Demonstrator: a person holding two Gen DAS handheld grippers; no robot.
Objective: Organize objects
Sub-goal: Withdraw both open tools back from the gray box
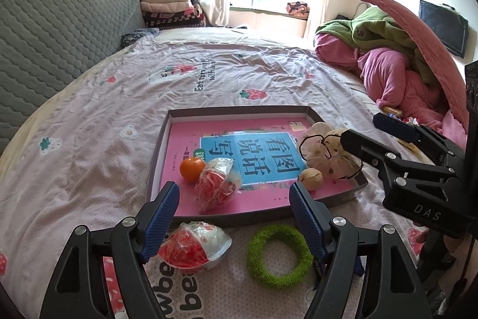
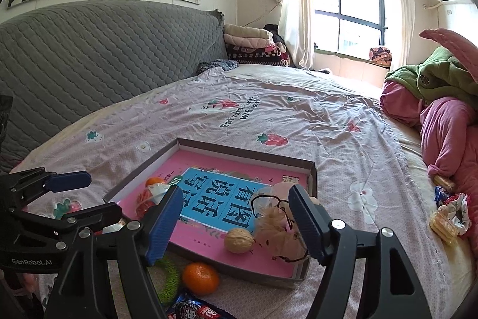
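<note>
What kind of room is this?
A bedroom, most likely: a big bed under a pink strawberry-print sheet, a grey quilted headboard, and folded blankets stacked by the window.

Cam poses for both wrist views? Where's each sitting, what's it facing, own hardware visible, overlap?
Left wrist: rides the left tongs, angled down at the bed; sees the tray, green ring, right tongs at right edge.
Right wrist: rides the right tongs, same downward slant; left tongs at left edge.
Shared: tray, book, walnut, doll, ring, window. Both tongs open, empty.
</note>
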